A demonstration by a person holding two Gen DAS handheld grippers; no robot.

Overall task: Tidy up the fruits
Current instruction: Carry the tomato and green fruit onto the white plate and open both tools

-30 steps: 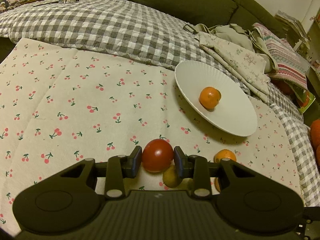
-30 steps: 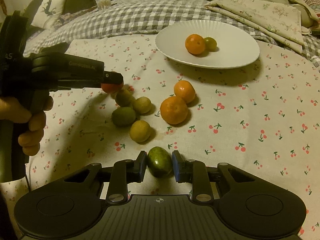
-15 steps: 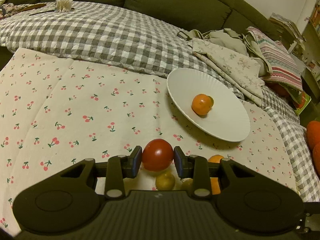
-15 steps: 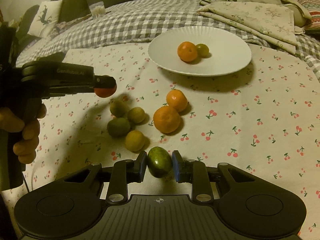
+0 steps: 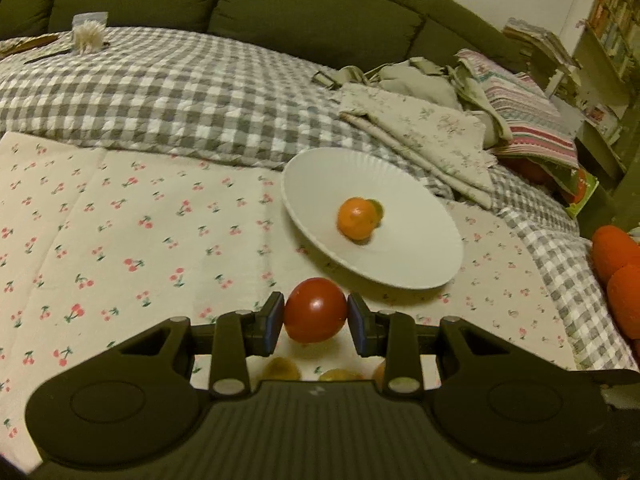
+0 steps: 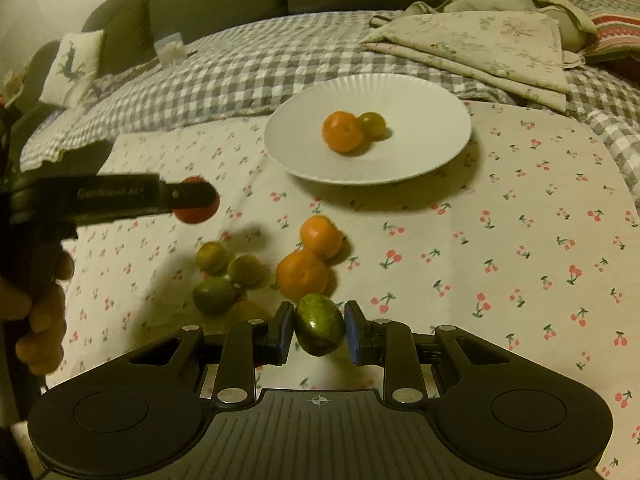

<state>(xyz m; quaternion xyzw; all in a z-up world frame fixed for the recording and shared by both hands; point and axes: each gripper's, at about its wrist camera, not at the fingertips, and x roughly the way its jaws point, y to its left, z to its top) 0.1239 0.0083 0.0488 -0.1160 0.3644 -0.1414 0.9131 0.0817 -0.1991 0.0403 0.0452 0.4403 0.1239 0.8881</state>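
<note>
My left gripper [image 5: 316, 316] is shut on a red tomato [image 5: 315, 310], held above the cherry-print cloth short of the white plate [image 5: 416, 264]. From the right wrist view the same gripper [image 6: 192, 200] and tomato [image 6: 196, 212] hang at the left, a hand on its handle. My right gripper [image 6: 318, 330] is shut on a green oval fruit [image 6: 319, 329], lifted off the cloth. The plate [image 6: 420, 156] holds an orange [image 6: 342, 131] and a small green fruit [image 6: 372, 124]. Two oranges [image 6: 303, 273] and three yellow-green fruits [image 6: 214, 294] lie loose on the cloth.
A grey checked blanket [image 5: 168, 92] covers the sofa behind the cloth. Folded floral cloths [image 6: 480, 44] and a striped one [image 5: 520, 116] lie beyond the plate. Orange things [image 5: 620, 276] sit at the far right edge. A small cup [image 5: 88, 34] stands at the back left.
Both grippers have risen with their fruit and drawn a little towards the plate. The loose fruit now sits lower under the left gripper. Neither grip has altered.
</note>
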